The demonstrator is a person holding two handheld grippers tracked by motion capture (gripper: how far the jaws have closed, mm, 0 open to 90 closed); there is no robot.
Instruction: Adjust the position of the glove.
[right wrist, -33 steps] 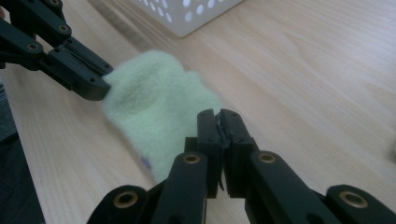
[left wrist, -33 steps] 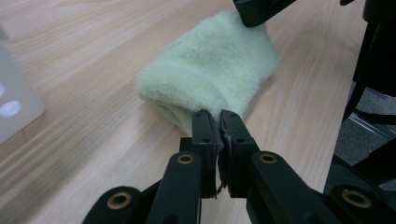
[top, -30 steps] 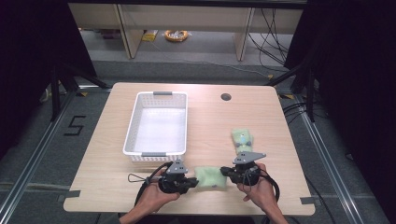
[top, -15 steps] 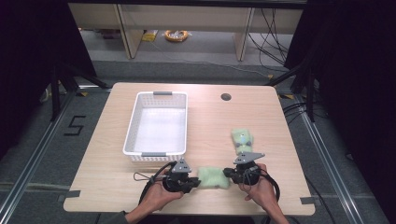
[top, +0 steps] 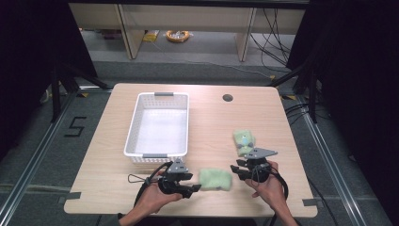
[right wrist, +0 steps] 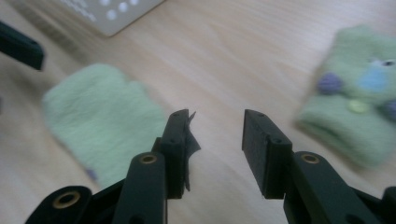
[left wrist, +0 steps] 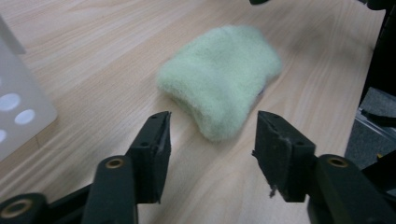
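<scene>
Left tool [top: 192,187]: jaws apart, just been opening, nothing between the pads; in the left gripper view [left wrist: 212,140] the folded green sock [left wrist: 219,79] lies flat on the table [top: 207,117] just ahead of the tips. Right tool [top: 234,169]: jaws apart, likewise just been opening, bare table between them [right wrist: 217,128]. Folded sock sits between both tools, touching neither. Second green sock [top: 243,141], with coloured patches, lies just beyond the right tool. White basket [top: 136,136] stands past the left tool.

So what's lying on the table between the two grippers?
A folded green fuzzy cloth lies between the left gripper and right gripper, both just opened and touching nothing, in the high view.
</scene>
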